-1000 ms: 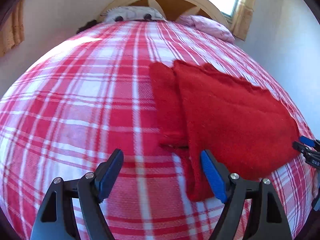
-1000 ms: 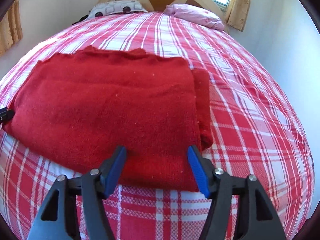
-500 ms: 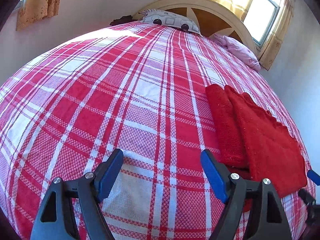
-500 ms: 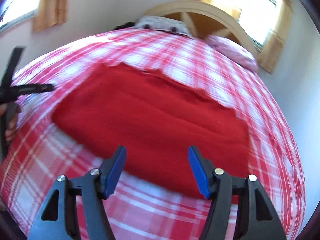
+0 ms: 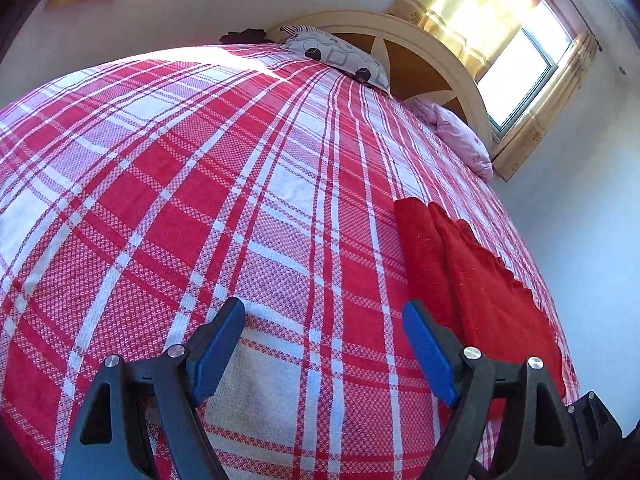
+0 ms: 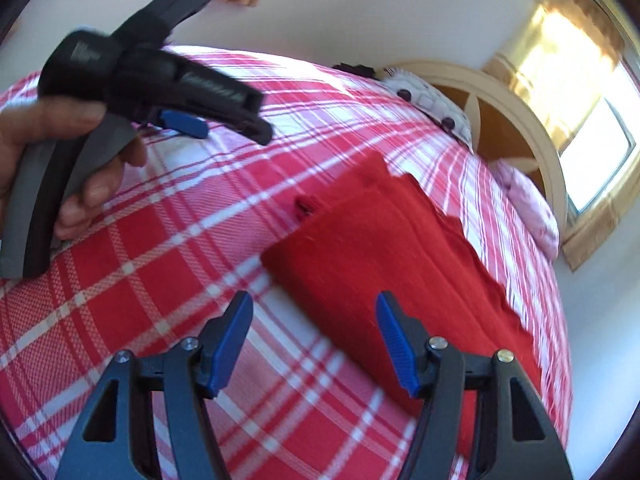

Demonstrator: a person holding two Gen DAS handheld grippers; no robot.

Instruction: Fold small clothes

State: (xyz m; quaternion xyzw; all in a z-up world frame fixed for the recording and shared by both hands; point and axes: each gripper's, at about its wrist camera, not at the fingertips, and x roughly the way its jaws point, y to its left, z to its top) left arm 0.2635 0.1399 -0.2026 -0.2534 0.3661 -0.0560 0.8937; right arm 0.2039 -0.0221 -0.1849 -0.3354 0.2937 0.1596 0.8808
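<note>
A folded red garment (image 6: 384, 264) is seen lying flat on the plaid bedspread (image 5: 200, 208), toward the bed's right side below the headboard (image 5: 424, 52). Both pairs of tongs have been drawn back from it and rolled since a second ago: the left tongs (image 5: 324, 344) are held spread over bare bedspread, the right tongs (image 6: 314, 340) spread and empty above the garment's near edge. The fold is judged finished, the piece released.

bed (image 5: 240, 168), plaid cover | folded red garment (image 6: 384, 256) | two pillows (image 5: 340, 54)
</note>
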